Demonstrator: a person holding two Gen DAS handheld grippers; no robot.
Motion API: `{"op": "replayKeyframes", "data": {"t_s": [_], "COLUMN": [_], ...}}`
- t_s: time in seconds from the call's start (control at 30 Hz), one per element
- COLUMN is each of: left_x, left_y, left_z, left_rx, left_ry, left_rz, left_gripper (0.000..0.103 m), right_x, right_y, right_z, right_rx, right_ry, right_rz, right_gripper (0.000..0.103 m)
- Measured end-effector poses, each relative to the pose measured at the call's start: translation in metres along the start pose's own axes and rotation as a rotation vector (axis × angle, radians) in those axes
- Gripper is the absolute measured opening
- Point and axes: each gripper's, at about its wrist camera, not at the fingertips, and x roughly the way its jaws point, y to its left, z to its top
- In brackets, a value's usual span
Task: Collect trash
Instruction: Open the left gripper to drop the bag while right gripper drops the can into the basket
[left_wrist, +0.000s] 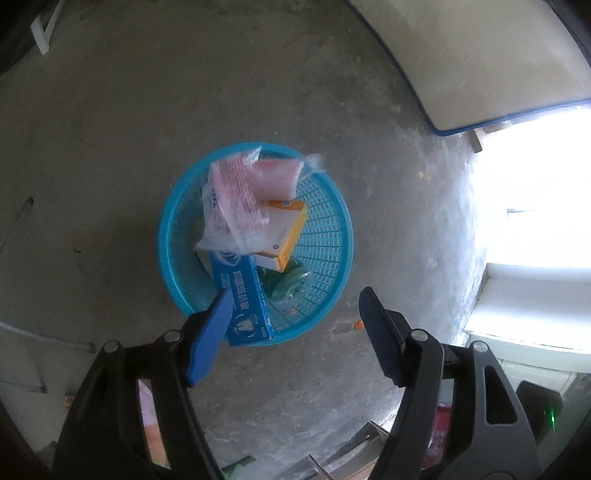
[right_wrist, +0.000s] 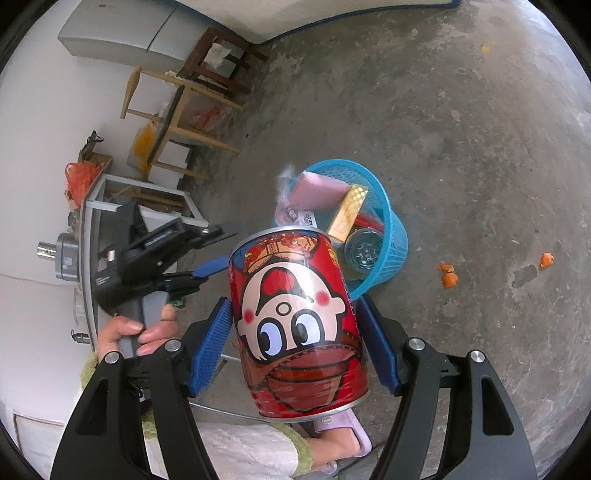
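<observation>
Two wrist views over a bare concrete floor (left_wrist: 110, 147), with the blue basket (left_wrist: 334, 236) as landmark.

Left wrist view: the left claw (left_wrist: 295, 332) hangs above the near rim of the blue basket with its jaws standing wide apart and nothing between them. One blue pad overlaps the lower end of a blue carton (left_wrist: 243, 299) in the picture; whether it touches the carton cannot be told. The carton leans on the basket's near rim. Deeper in the basket lie a pink-printed plastic bag (left_wrist: 236, 199), blurred at its upper edge, an orange-and-white box (left_wrist: 284, 232), and a green wrapper (left_wrist: 288, 280) mostly hidden beneath the carton and box. A small orange scrap (left_wrist: 357, 325) lies on the floor just outside the basket, partly behind the claw's right finger. A window glare to the right of the basket washes out detail.

Right wrist view: the right claw (right_wrist: 293, 332) grips a red cartoon-printed can (right_wrist: 299, 325), both blue pads pressed on its sides. The can is tilted, its top rim near the basket and covering part of the basket's near wall. A jar (right_wrist: 364, 249) seen end-on rests in the basket beside the box. Orange peel pieces (right_wrist: 448, 277) lie on the floor to the right of the basket, well apart from it. To the left of the basket, a person's hand (right_wrist: 129, 332) holds the left claw's handle; the sleeve is cut off by the right claw's frame. A slipper (right_wrist: 354, 432) shows below the can, partly hidden.
</observation>
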Motion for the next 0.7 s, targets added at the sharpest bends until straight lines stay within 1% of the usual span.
{"op": "replayKeyframes", "data": {"t_s": [0.13, 0.17, 0.2, 0.3, 0.37, 0.4, 0.47, 0.53, 0.6, 0.63, 0.67, 0.7], "left_x": [-0.03, -0.044, -0.051, -0.089, -0.127, -0.14, -0.179, -0.207, -0.237, -0.247, -0.258, -0.264], "left_y": [0.011, 0.012, 0.008, 0.004, 0.007, 0.009, 0.019, 0.031, 0.05, 0.058, 0.067, 0.074], "left_z": [-0.006, -0.009, -0.013, -0.027, -0.048, -0.058, -0.09, -0.118, -0.156, -0.17, -0.188, -0.202], "left_rx": [-0.01, -0.004, 0.002, 0.051, 0.1, 0.116, 0.16, 0.183, 0.197, 0.2, 0.202, 0.199], "left_ry": [-0.032, -0.046, -0.056, -0.095, -0.128, -0.142, -0.201, -0.244, -0.304, -0.332, -0.366, -0.39], "left_rz": [-0.037, -0.049, -0.05, -0.055, -0.051, -0.047, -0.049, -0.046, -0.014, 0.004, 0.028, 0.051], "left_gripper": [0.067, 0.067, 0.067, 0.067, 0.069, 0.072, 0.075, 0.078, 0.079, 0.079, 0.08, 0.081], "right_x": [0.01, 0.015, 0.019, 0.041, 0.062, 0.073, 0.092, 0.12, 0.149, 0.163, 0.183, 0.194], "right_y": [0.009, 0.014, 0.017, 0.033, 0.048, 0.055, 0.065, 0.076, 0.081, 0.082, 0.08, 0.077], "right_z": [0.002, 0.004, 0.005, 0.017, 0.029, 0.036, 0.048, 0.064, 0.078, 0.083, 0.09, 0.091], "right_rx": [-0.024, -0.036, -0.043, -0.084, -0.117, -0.135, -0.147, -0.165, -0.164, -0.169, -0.179, -0.175], "right_ry": [0.011, 0.019, 0.025, 0.054, 0.07, 0.078, 0.085, 0.104, 0.119, 0.128, 0.148, 0.159], "right_rz": [0.006, 0.007, 0.008, 0.003, -0.02, -0.024, -0.041, -0.061, -0.104, -0.122, -0.151, -0.195], "right_gripper": [0.067, 0.067, 0.067, 0.067, 0.067, 0.067, 0.067, 0.067, 0.069, 0.071, 0.076, 0.076]}}
